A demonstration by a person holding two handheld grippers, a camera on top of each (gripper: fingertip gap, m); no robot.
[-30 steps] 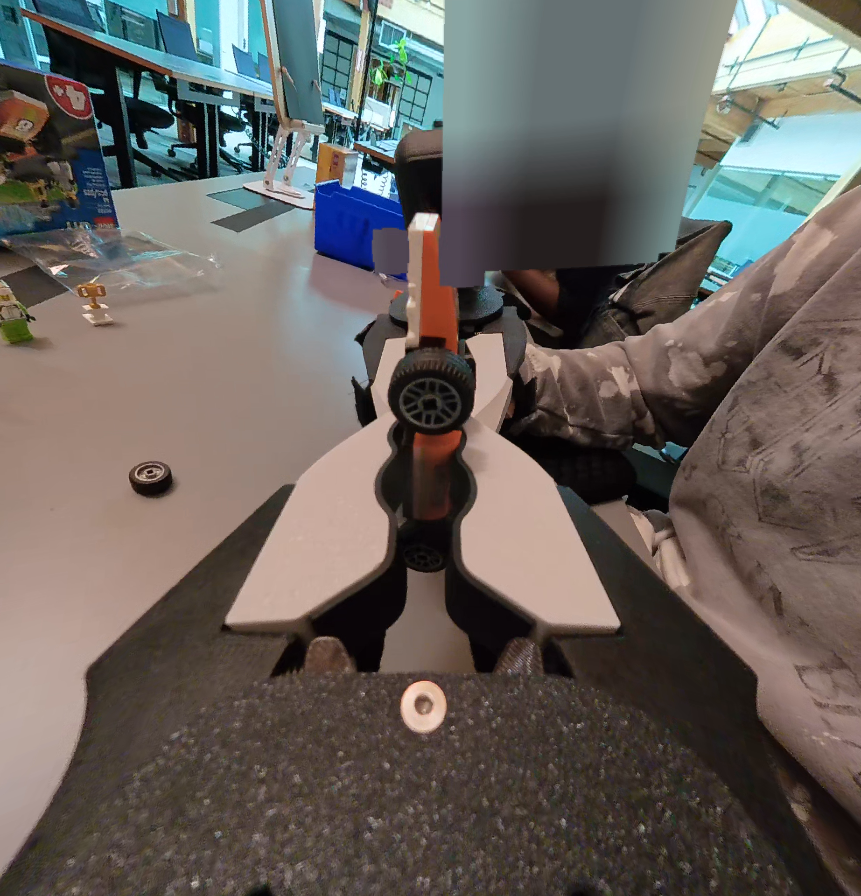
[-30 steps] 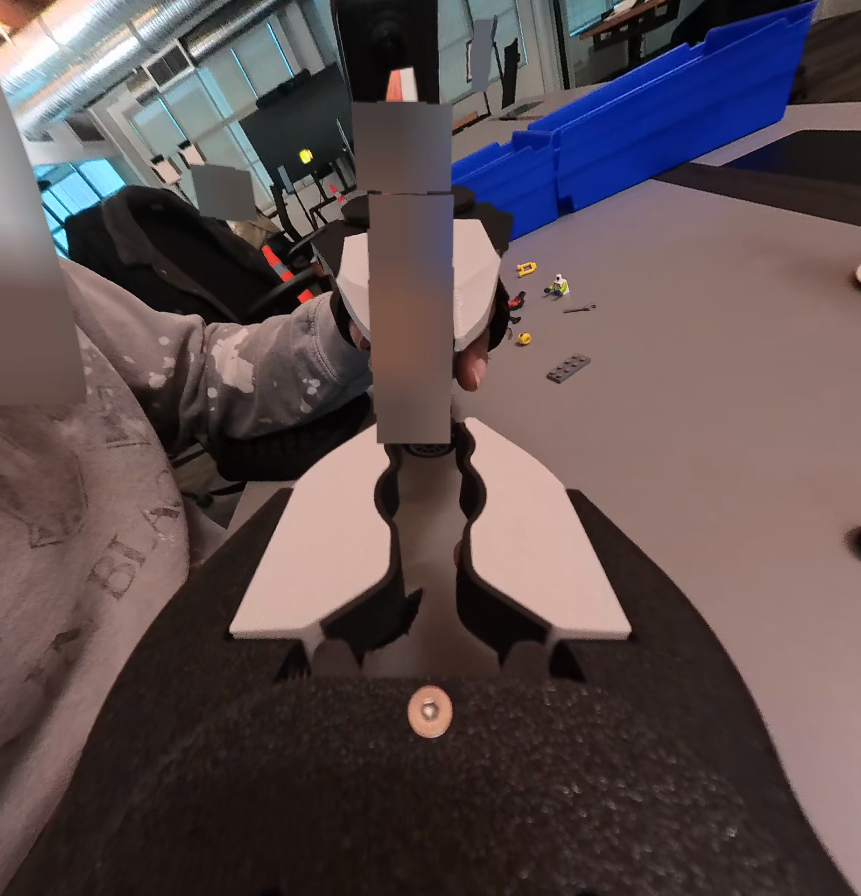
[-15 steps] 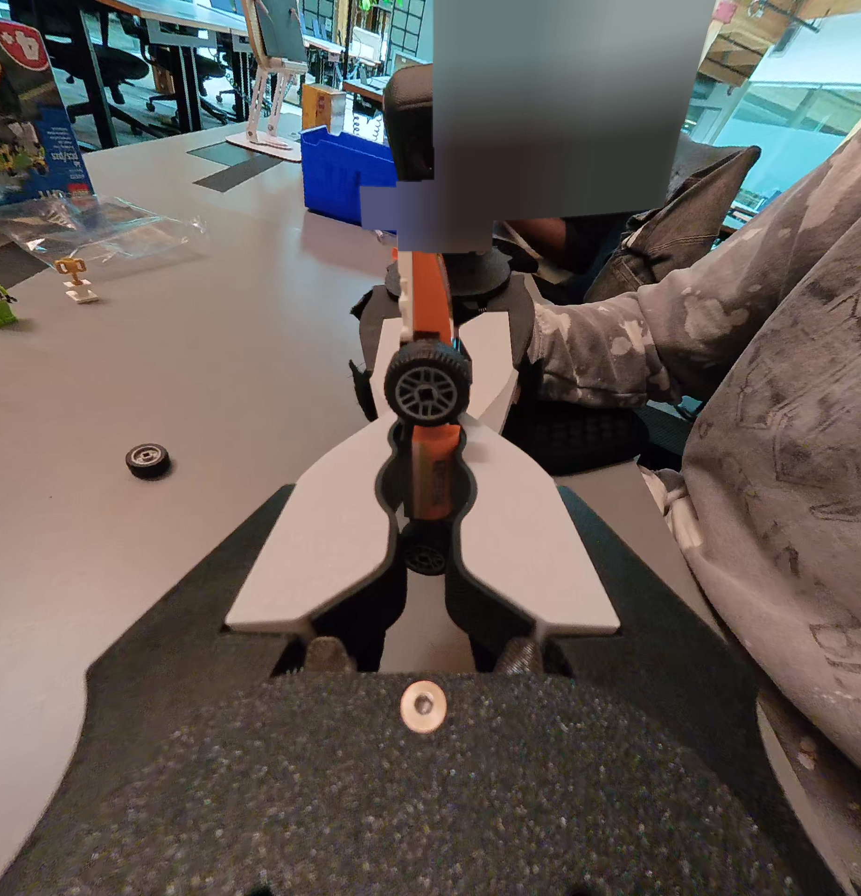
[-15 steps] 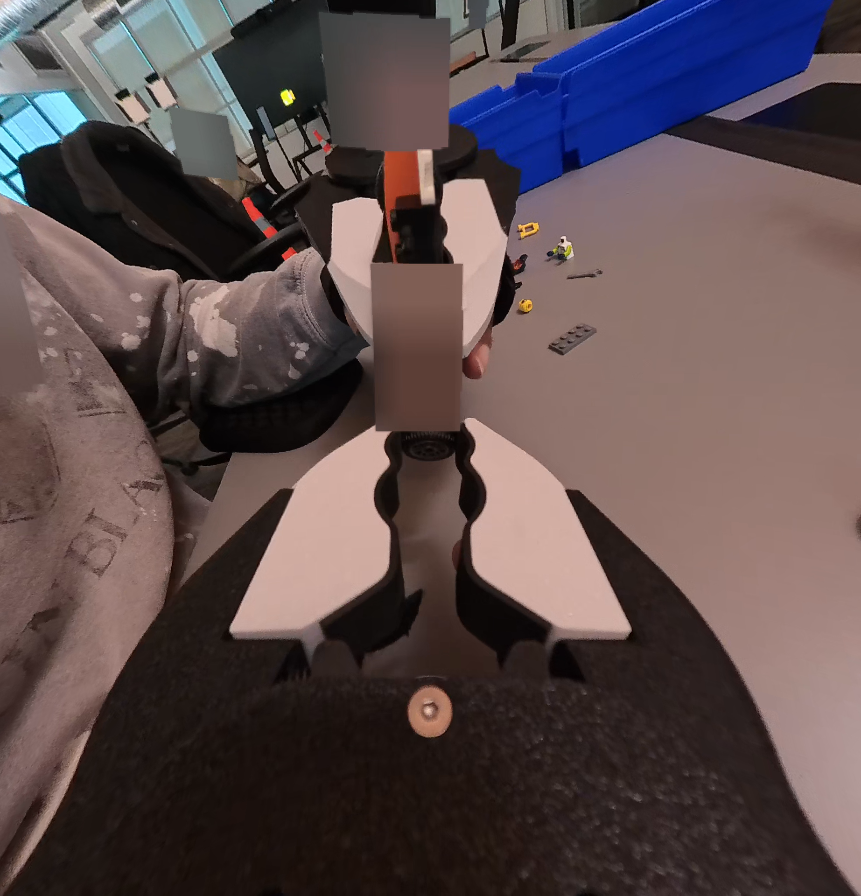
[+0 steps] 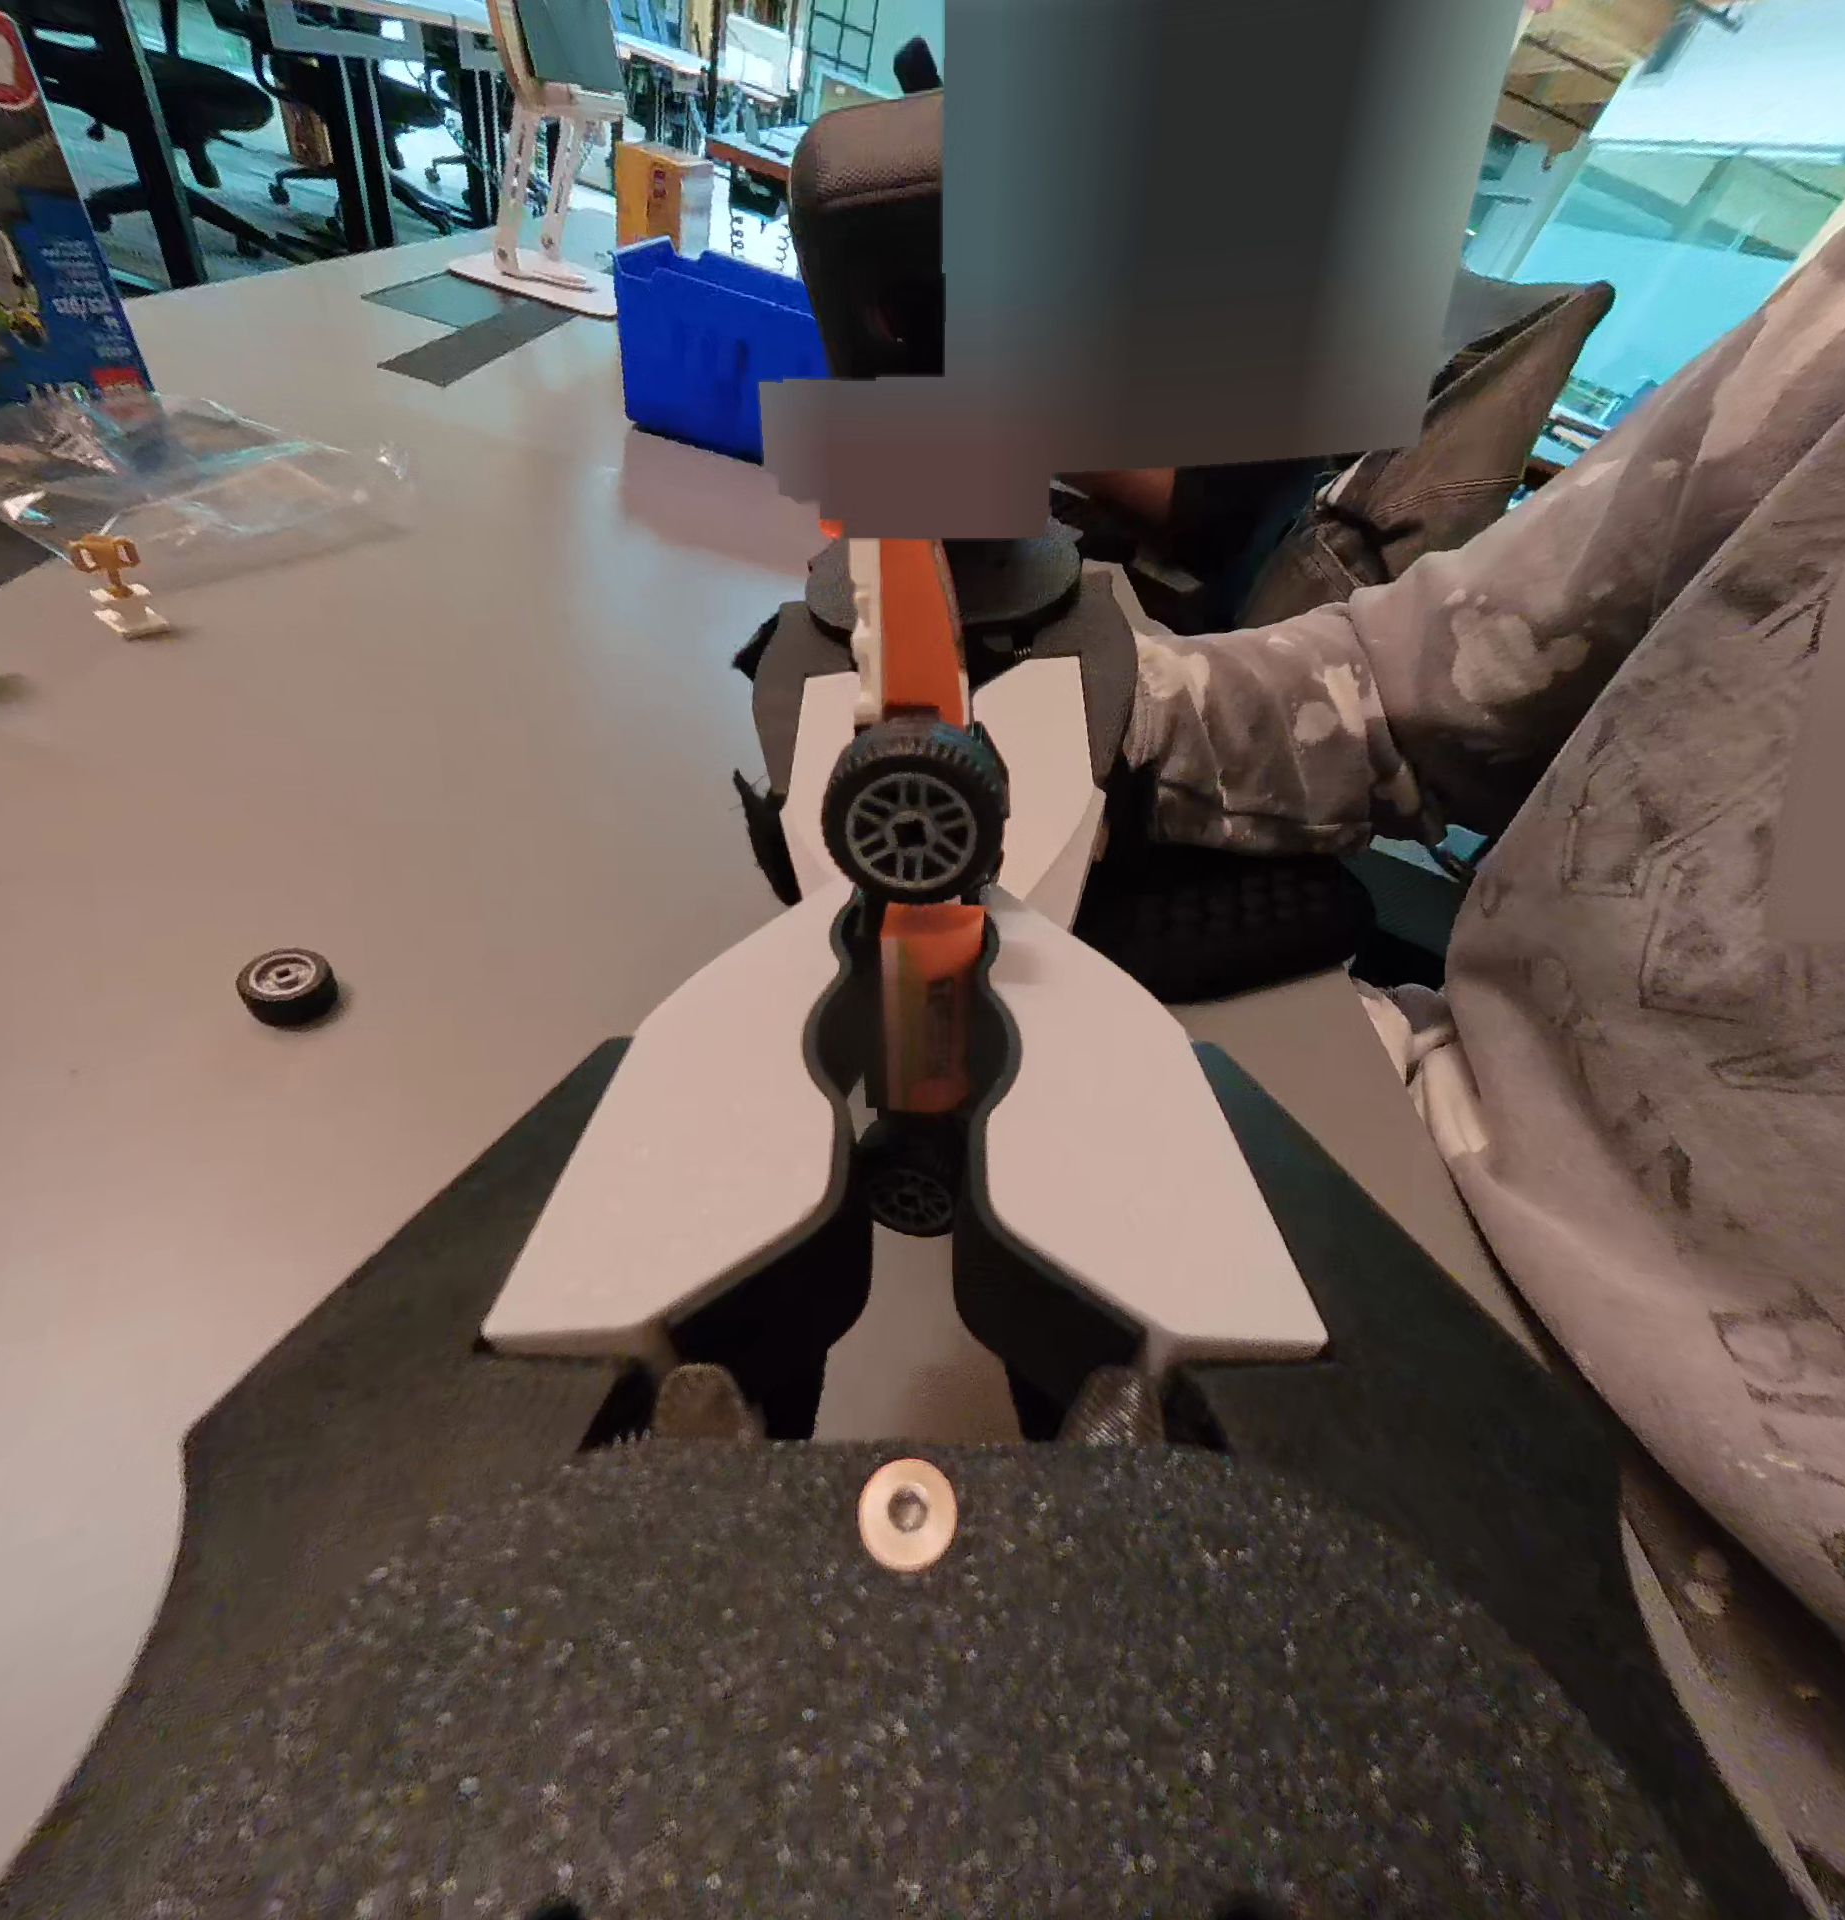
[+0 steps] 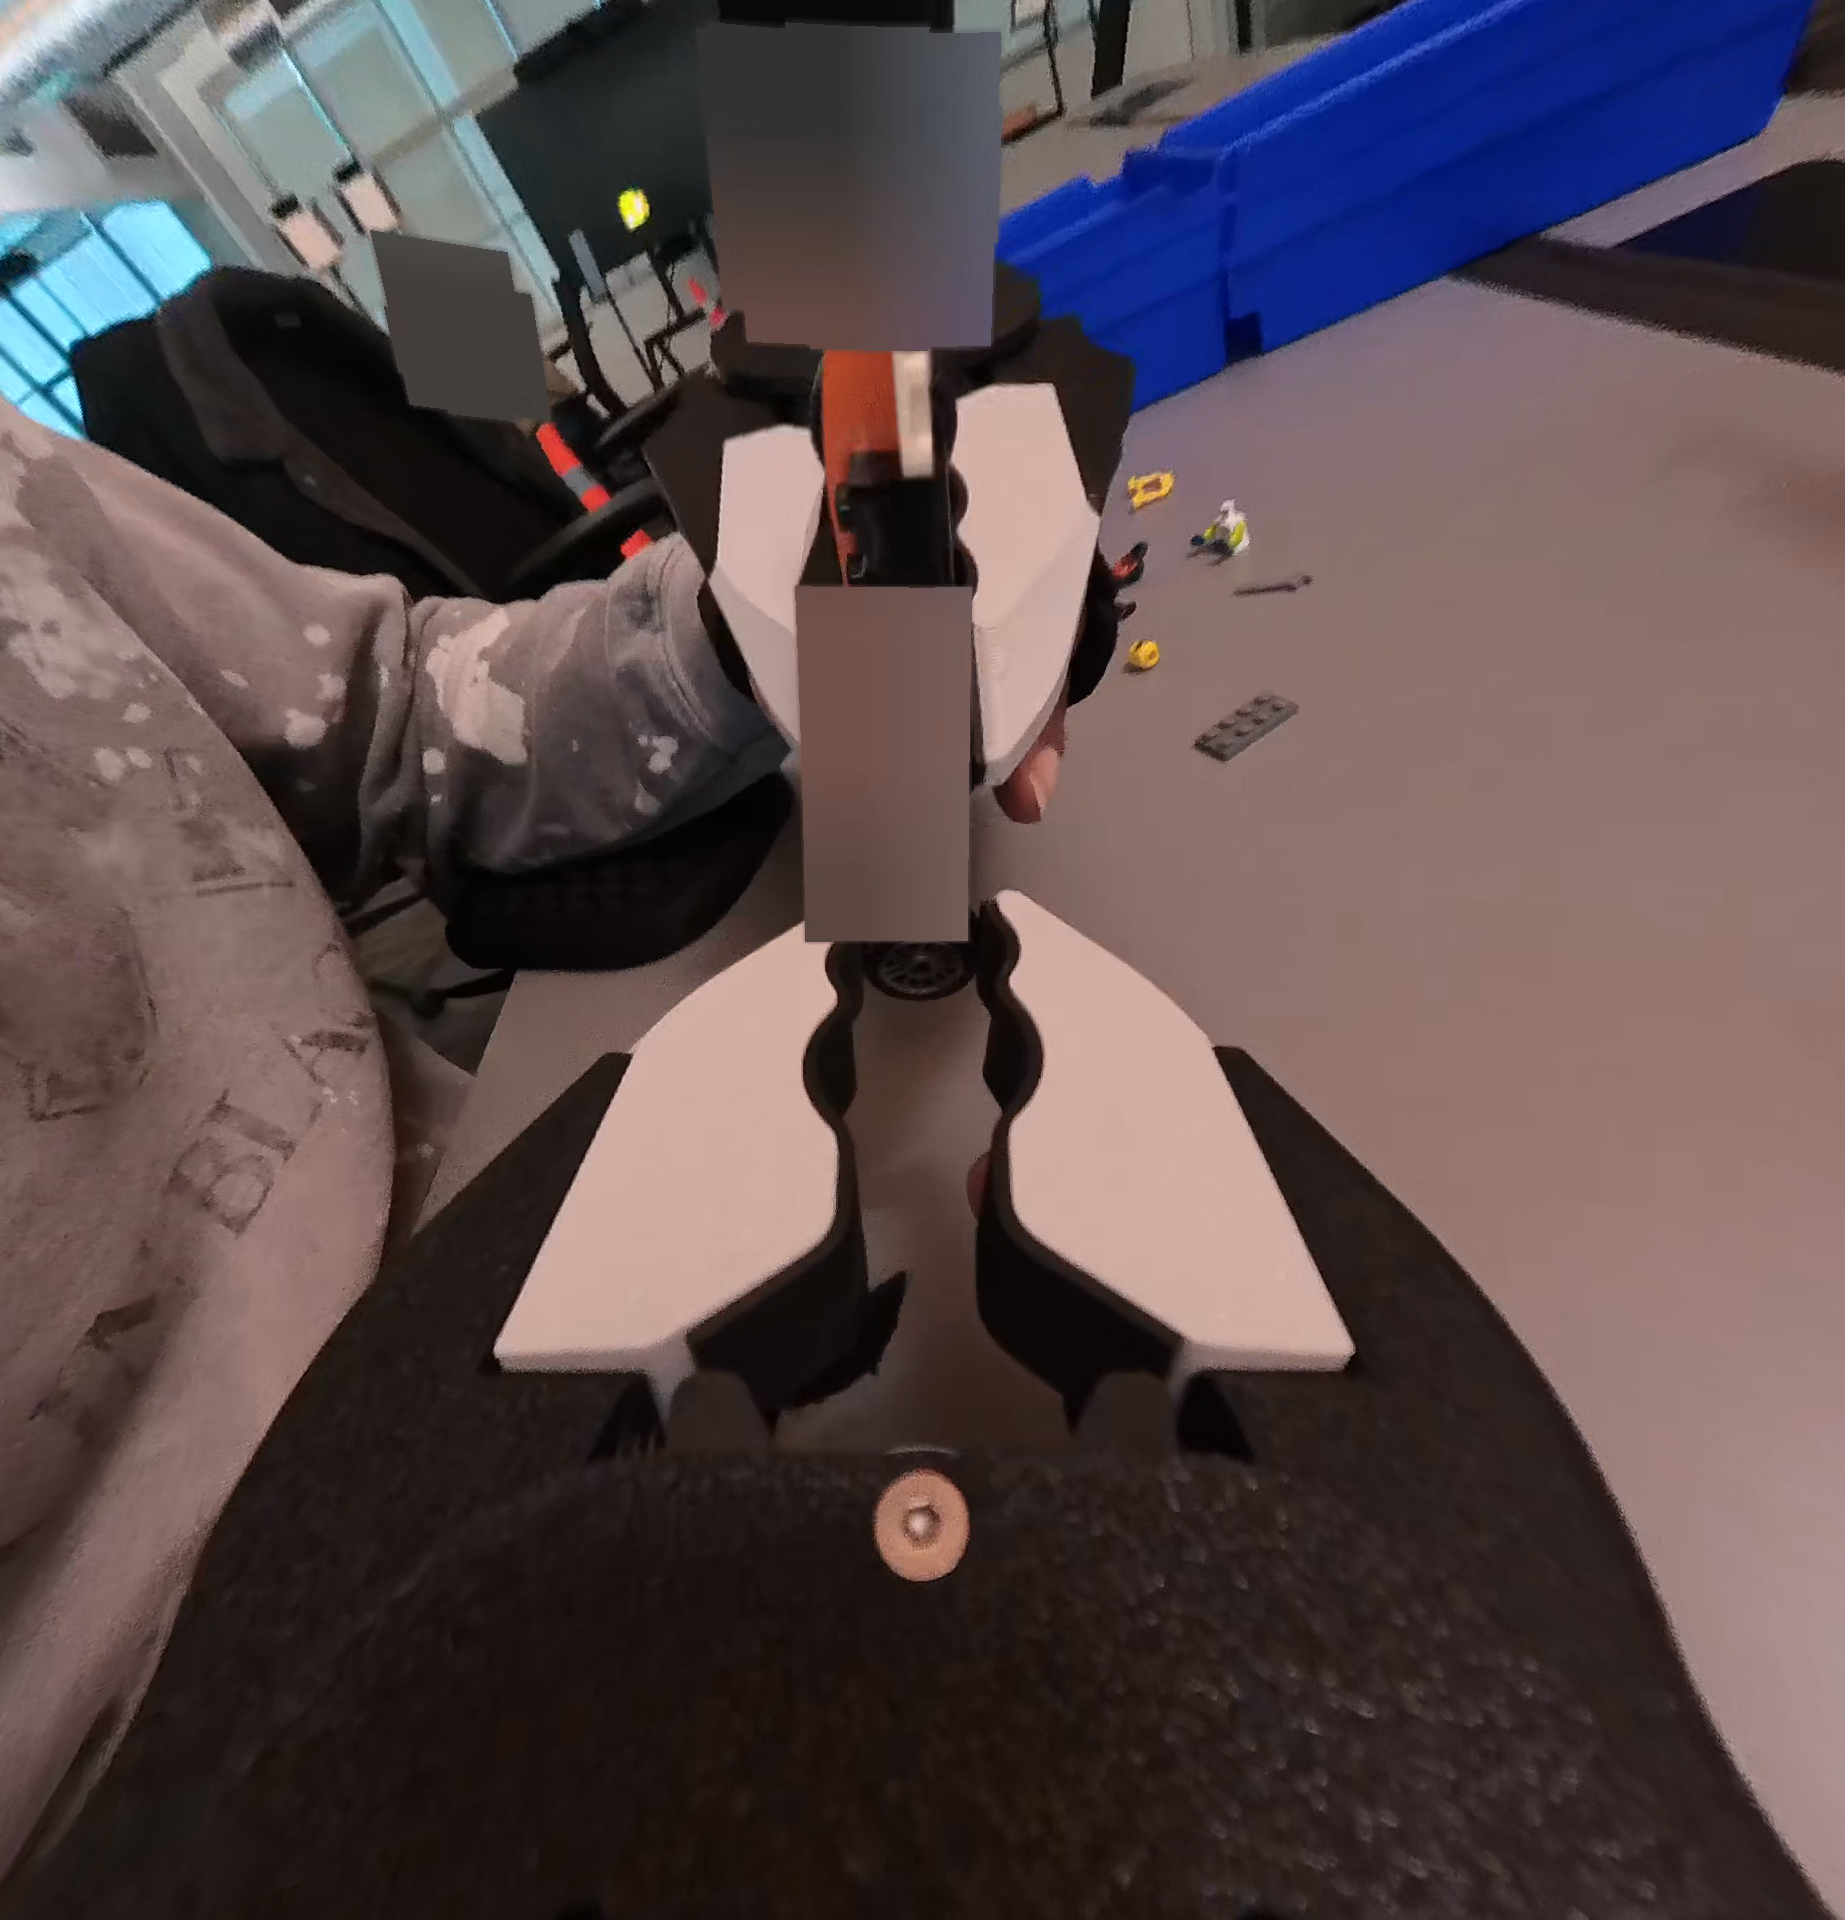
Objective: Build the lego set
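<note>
An orange and white lego car [image 5: 923, 1029] is clamped between the fingers of my left gripper [image 5: 923, 925], nose pointing forward and held above the grey table [image 5: 430, 831]. A black wheel with a grey rim [image 5: 913, 821] sits on the car's side at my fingertips, and a second wheel [image 5: 910, 1190] shows lower down. My right gripper [image 6: 913, 951] faces the left one tip to tip and is shut on that wheel [image 6: 913, 966]. It also shows in the left wrist view [image 5: 913, 831]. The car [image 6: 876, 488] shows in the right wrist view, partly behind a blur patch.
A loose wheel [image 5: 287, 987], a gold trophy piece [image 5: 118, 582], a clear bag [image 5: 191, 478] and the set's box [image 5: 24, 260] lie to the left. Blue bins [image 6: 1417, 187], a dark grey plate [image 6: 1247, 724], yellow bits [image 6: 1150, 488] and a minifigure [image 6: 1224, 530] lie beyond. A person's sleeve [image 5: 1313, 707] is close. My two grippers' fingertips are within a few centimetres of each other. The dark grey plate [image 6: 1247, 724] is about 20 centimeters from both grippers' fingertips.
Both grippers have shifted and tilted slightly together, with the car still between them. Both grips are unchanged.
</note>
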